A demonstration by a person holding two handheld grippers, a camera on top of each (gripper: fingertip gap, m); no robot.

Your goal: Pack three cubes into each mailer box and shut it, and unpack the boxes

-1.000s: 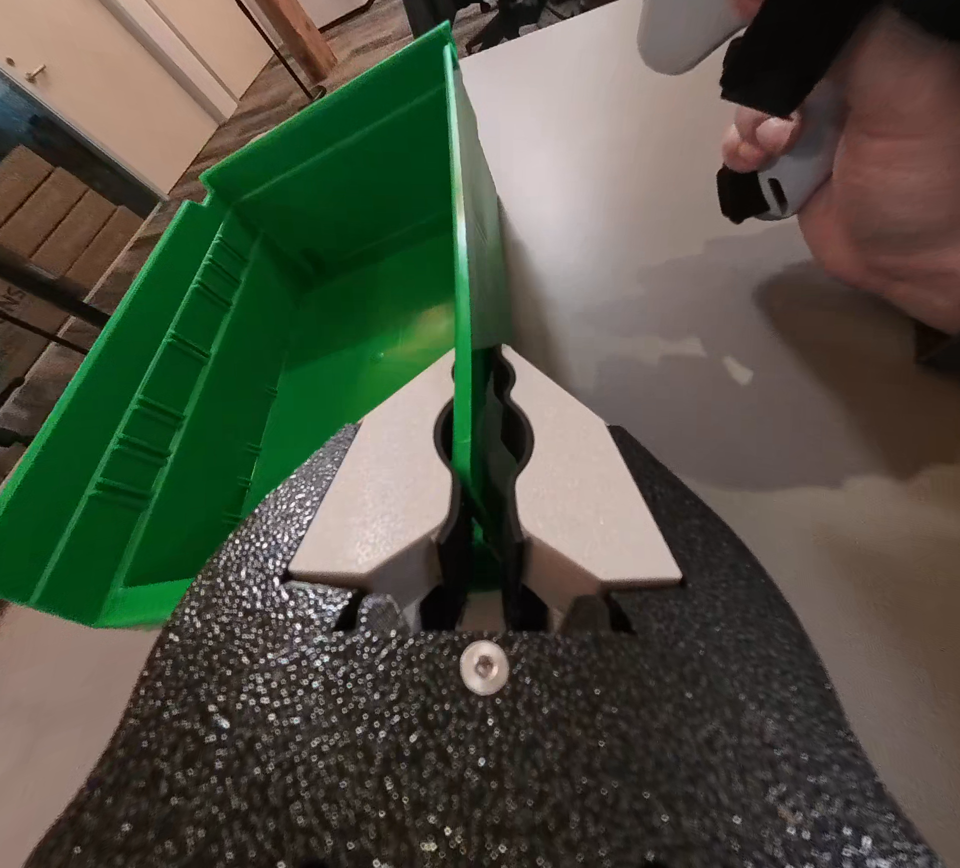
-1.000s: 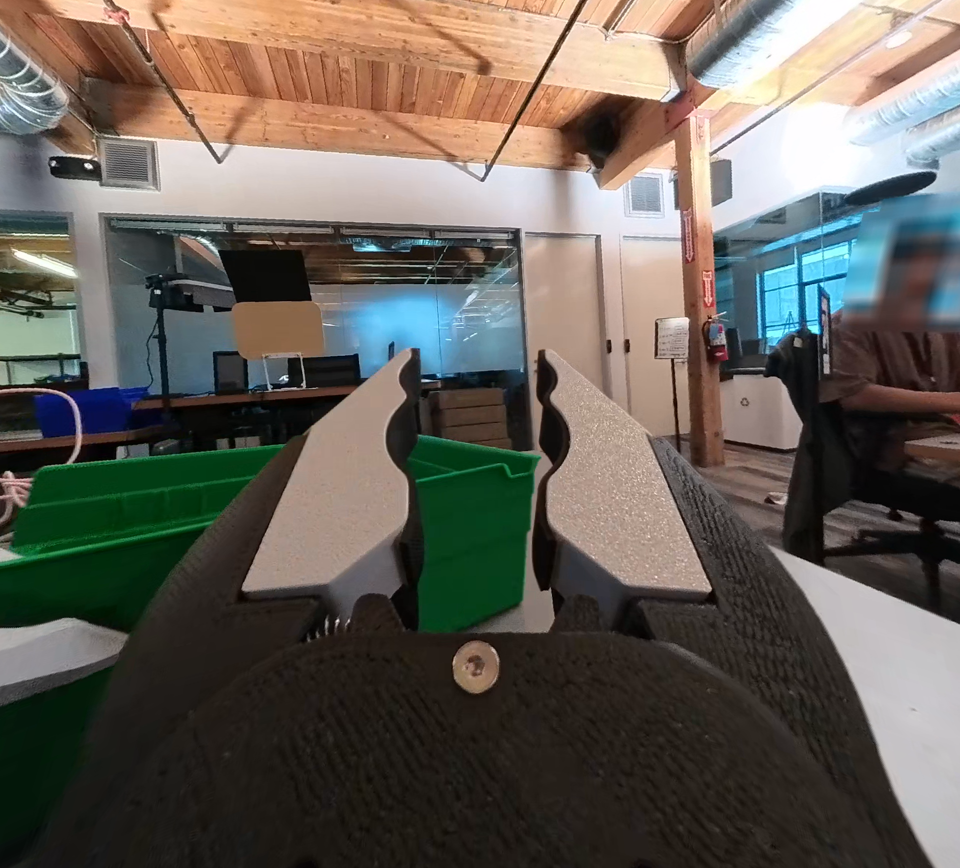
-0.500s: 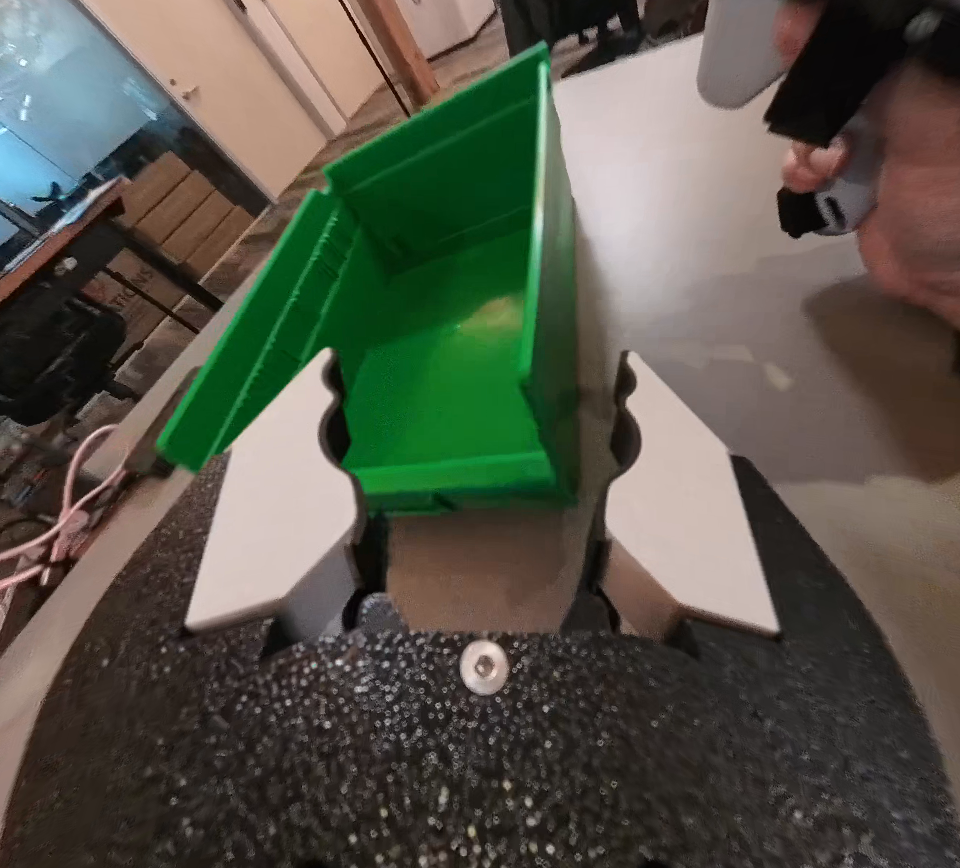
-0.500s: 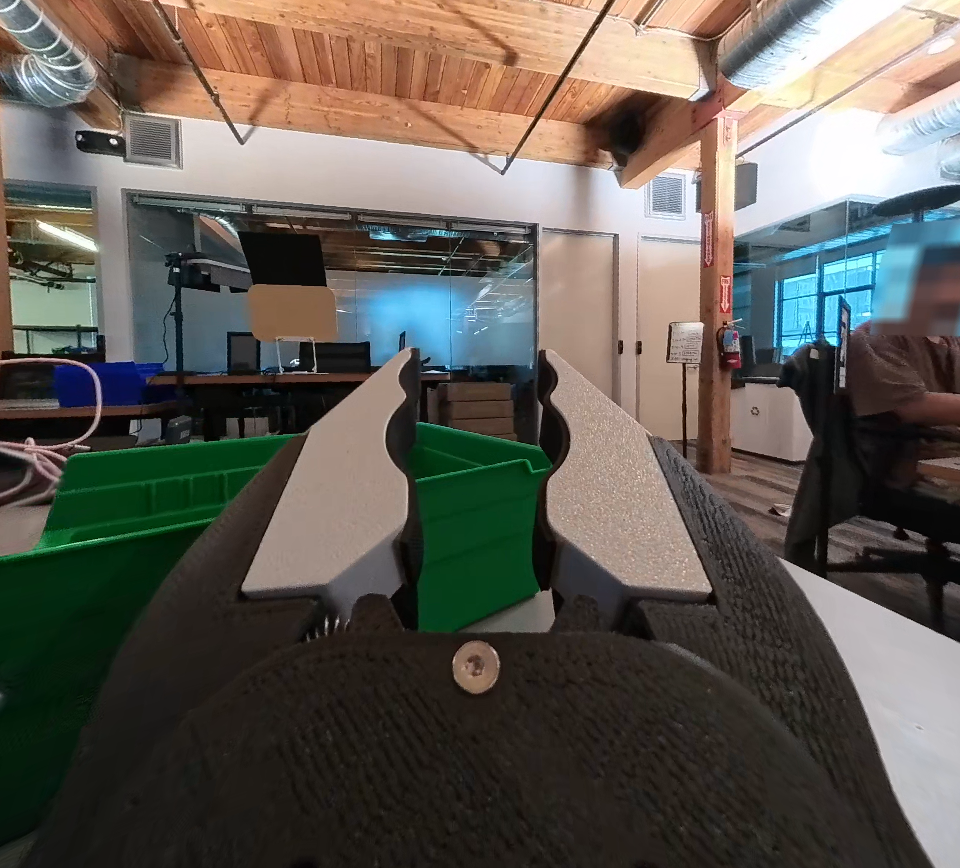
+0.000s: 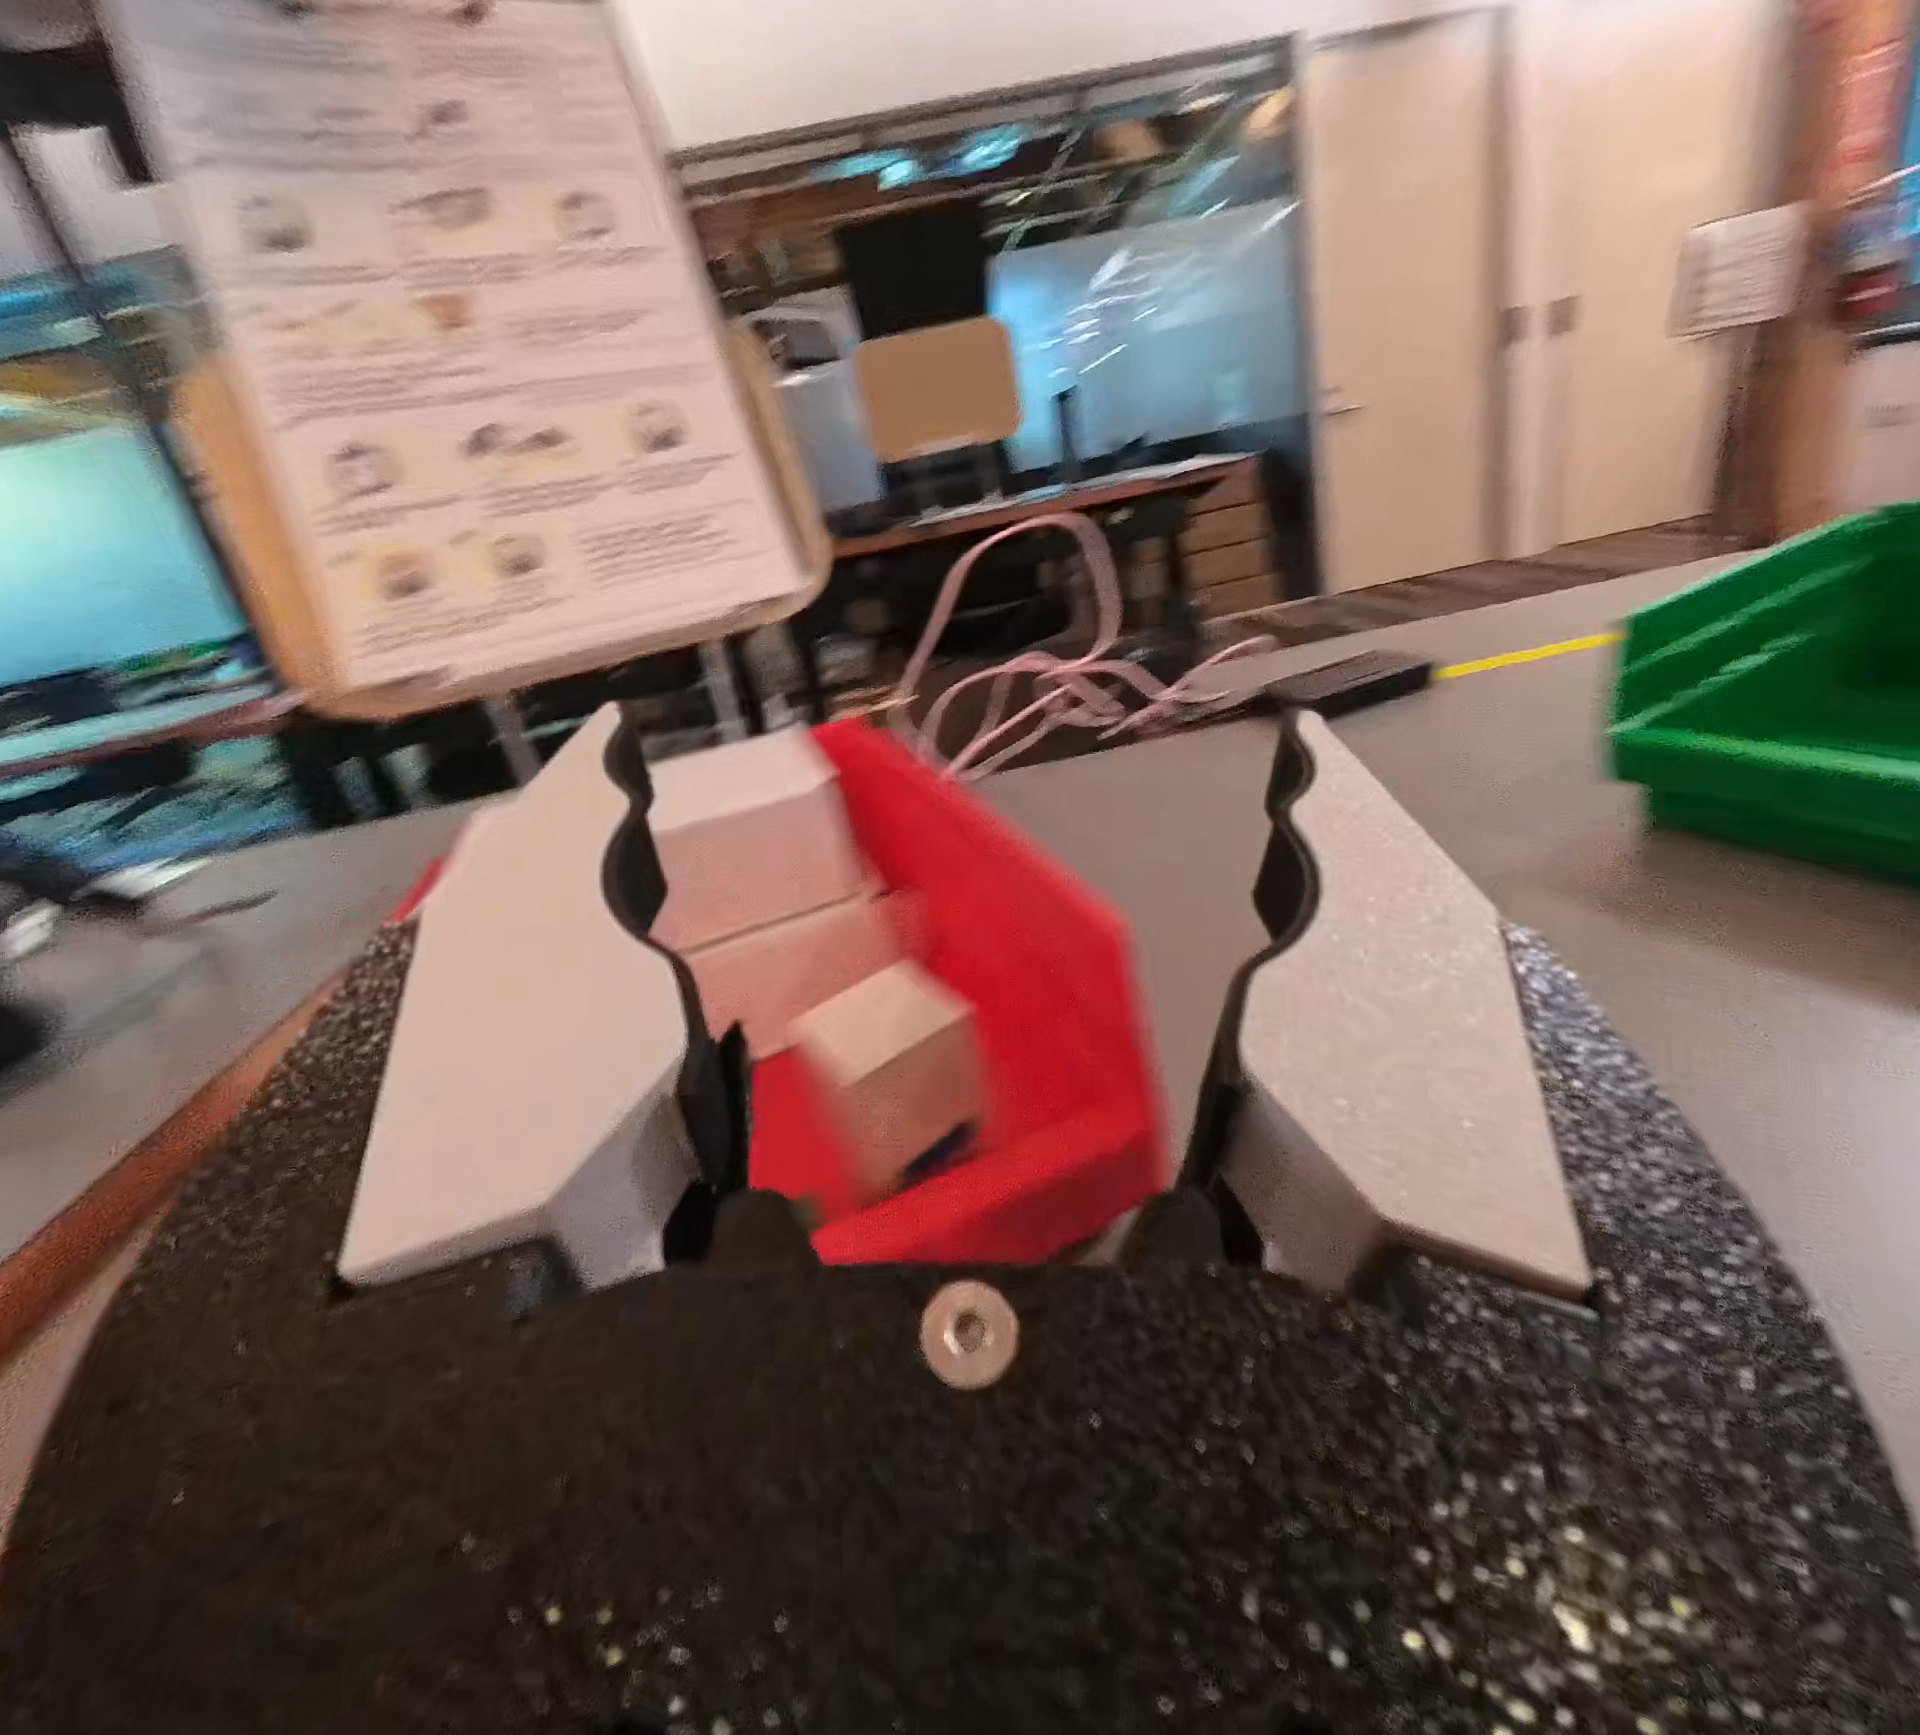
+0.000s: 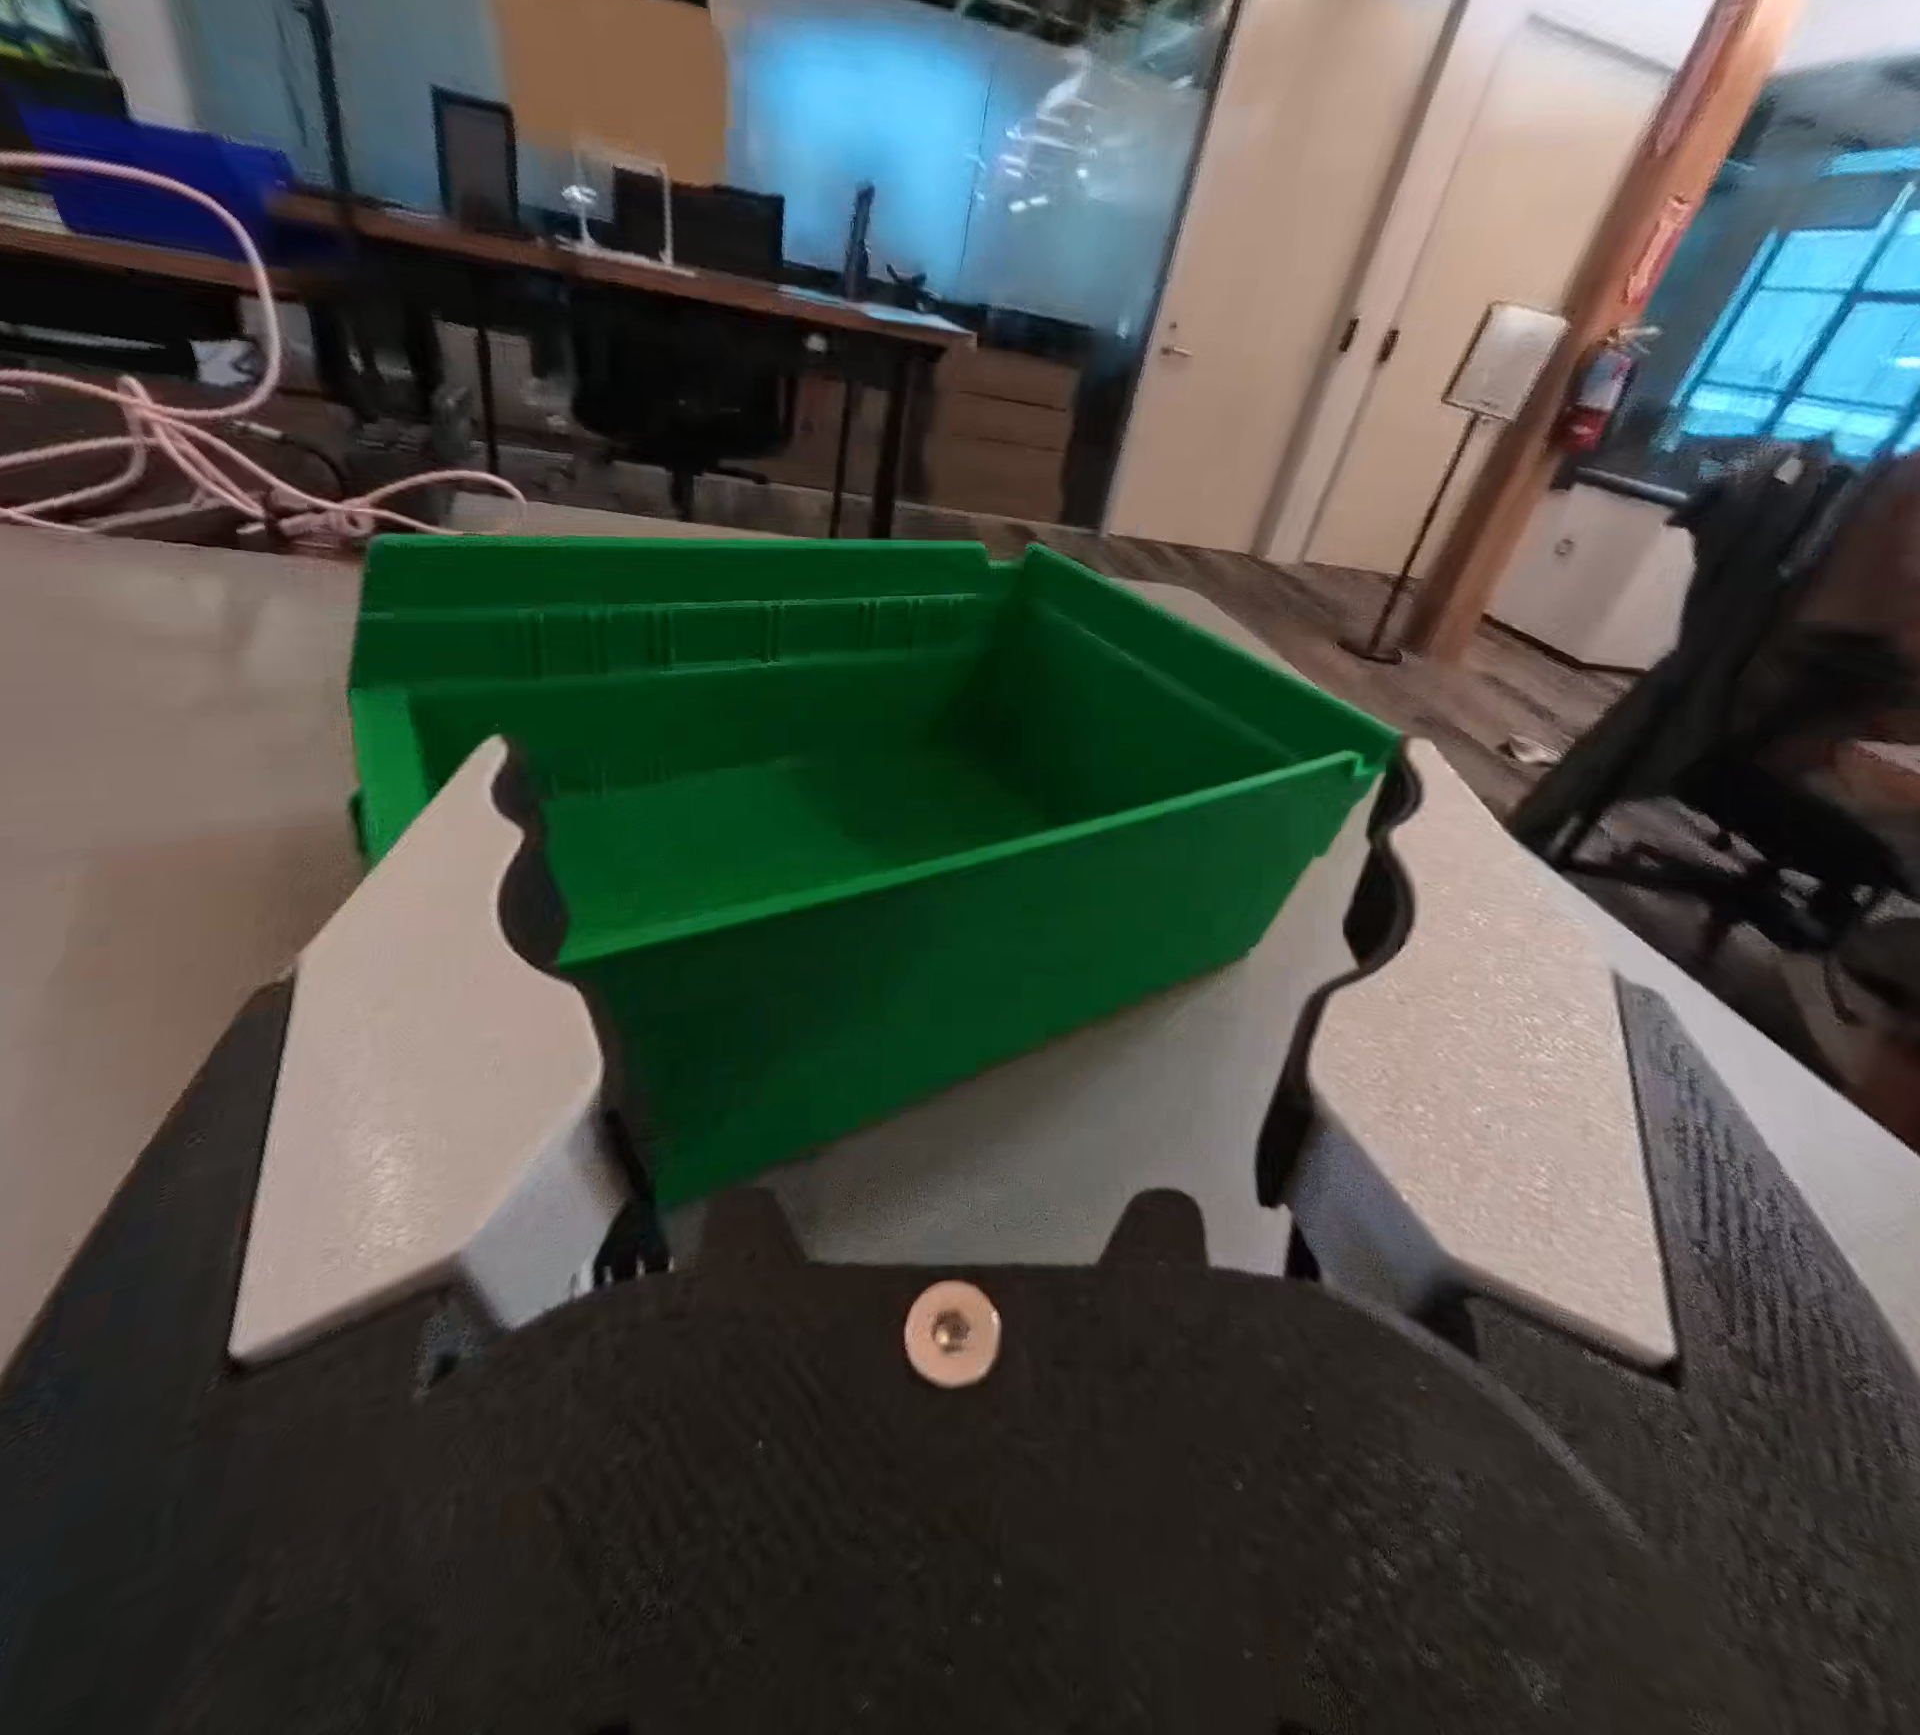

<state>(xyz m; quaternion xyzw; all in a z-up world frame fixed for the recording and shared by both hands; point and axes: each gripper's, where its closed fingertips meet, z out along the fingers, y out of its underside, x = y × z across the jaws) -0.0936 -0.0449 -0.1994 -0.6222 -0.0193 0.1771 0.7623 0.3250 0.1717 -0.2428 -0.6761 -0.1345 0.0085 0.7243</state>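
On the grey table (image 6: 156, 750), in an office with desks and glass walls behind, I see my left gripper (image 5: 961, 947) spread wide with nothing held, a red bin (image 5: 1039, 979) holding pale mailer boxes (image 5: 769, 864) just past its fingers. My right gripper (image 6: 956, 937) is likewise spread apart, framing an empty green bin (image 6: 883, 854) close ahead without touching it. Pink cables (image 5: 1029, 688) trail beyond the red bin.

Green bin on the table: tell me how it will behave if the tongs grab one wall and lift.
The green bin looks like rigid moulded plastic with ribbed walls, so it should probably hold its shape. It appears empty, so likely light. Gripped by one wall, it would probably hang tilted. The right tongs stand open before it.
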